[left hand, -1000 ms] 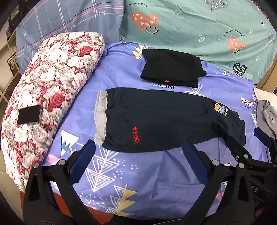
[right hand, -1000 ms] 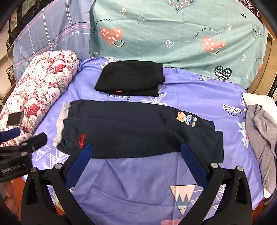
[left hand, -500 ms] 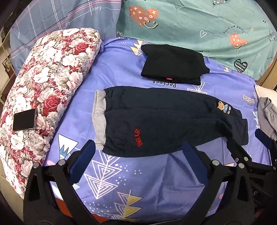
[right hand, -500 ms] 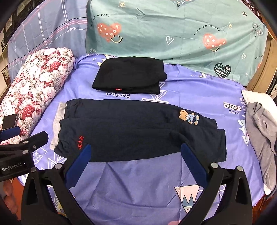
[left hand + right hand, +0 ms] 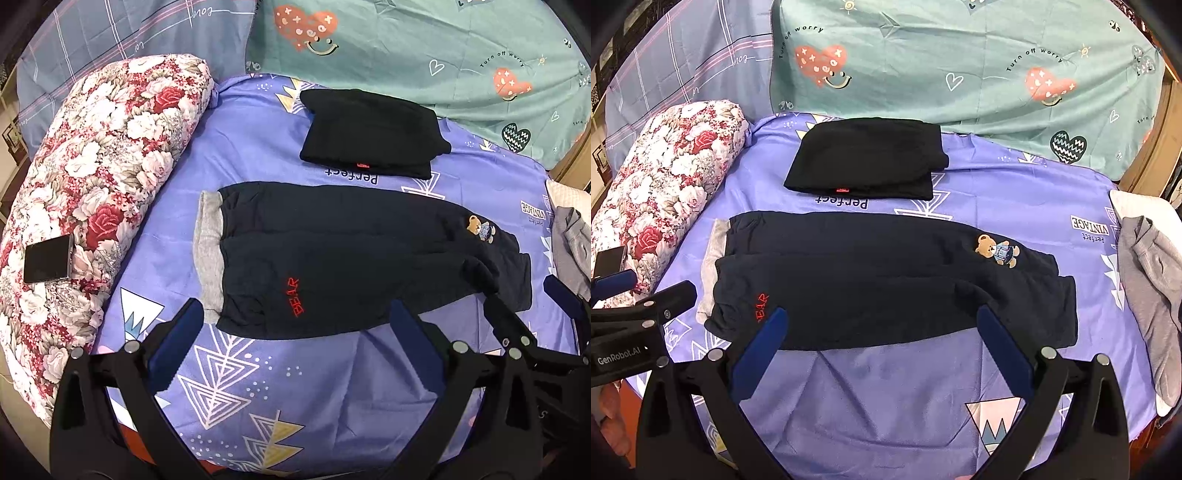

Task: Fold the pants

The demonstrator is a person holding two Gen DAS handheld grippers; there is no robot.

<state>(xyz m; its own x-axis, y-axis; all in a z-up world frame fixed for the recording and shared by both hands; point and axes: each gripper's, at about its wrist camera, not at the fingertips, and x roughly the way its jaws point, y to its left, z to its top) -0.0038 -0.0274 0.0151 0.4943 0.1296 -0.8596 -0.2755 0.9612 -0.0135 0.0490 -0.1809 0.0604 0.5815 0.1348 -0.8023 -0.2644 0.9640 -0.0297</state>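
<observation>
Dark navy pants (image 5: 351, 254) (image 5: 886, 280) lie flat on the purple bedsheet (image 5: 314, 387), folded lengthwise with one leg over the other. Their grey waistband (image 5: 208, 254) points left; red "BEAR" lettering and a small bear patch (image 5: 997, 251) show on the cloth. My left gripper (image 5: 295, 325) hovers open just short of the pants' near edge by the waist end. Open too, my right gripper (image 5: 881, 325) hangs over the near edge around the middle and leg end. Neither holds anything. The left gripper's fingers (image 5: 646, 299) also appear at the left edge of the right wrist view.
A folded black garment (image 5: 369, 136) lies beyond the pants. A floral bolster (image 5: 92, 184) with a phone (image 5: 48, 258) on it runs along the left. A grey garment (image 5: 1152, 288) sits at the right edge. A teal sheet (image 5: 960, 62) covers the back.
Both grippers have edged forward and lower toward the pants' near edge, so the pants look larger. Both stay open and the pants have not moved.
</observation>
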